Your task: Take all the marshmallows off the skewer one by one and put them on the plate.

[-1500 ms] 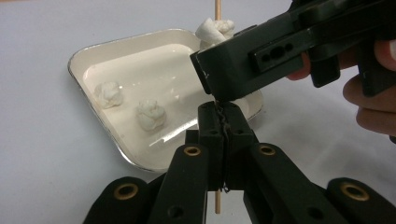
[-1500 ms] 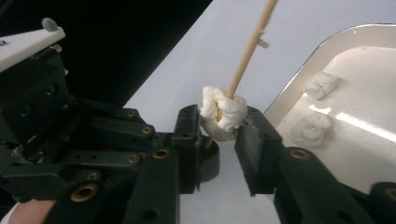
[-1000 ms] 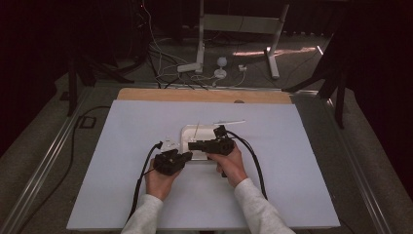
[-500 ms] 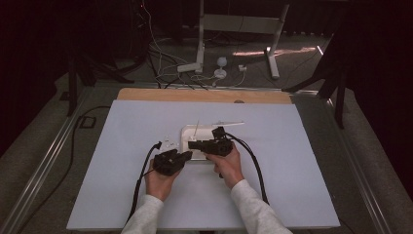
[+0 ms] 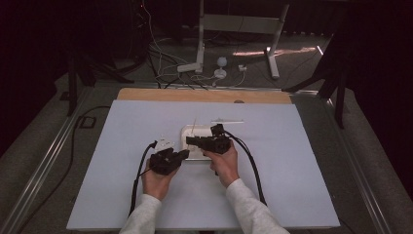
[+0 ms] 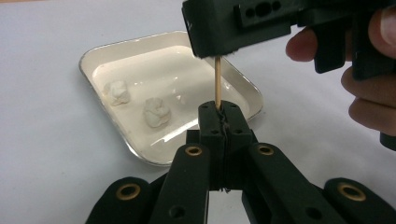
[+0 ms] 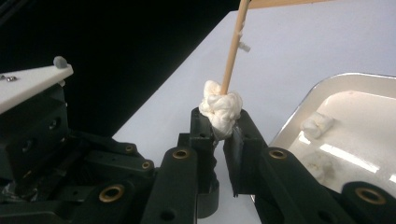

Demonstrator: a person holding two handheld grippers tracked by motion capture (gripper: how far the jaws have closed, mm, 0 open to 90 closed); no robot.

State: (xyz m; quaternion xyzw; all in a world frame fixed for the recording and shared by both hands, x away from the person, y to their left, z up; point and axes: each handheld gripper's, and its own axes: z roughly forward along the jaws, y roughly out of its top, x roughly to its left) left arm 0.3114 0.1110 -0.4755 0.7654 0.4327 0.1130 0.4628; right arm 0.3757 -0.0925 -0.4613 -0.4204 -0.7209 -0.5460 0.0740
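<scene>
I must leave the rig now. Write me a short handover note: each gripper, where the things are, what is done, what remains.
Left gripper: jaws shut on the wooden skewer, held upright beside the tray.
Right gripper: jaws have just been closing, now shut on a white soft piece with the skewer stuck in it.
Tray: on the white table, two more white pieces inside.
Done: one piece on the skewer.
Left: probably seat this piece along the skewer, then add the two from the tray.

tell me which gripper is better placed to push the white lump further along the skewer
Right. The right gripper is already clamped on the white lump threaded on the skewer, while the left gripper is shut on the skewer's end, best left steadying it.
</scene>
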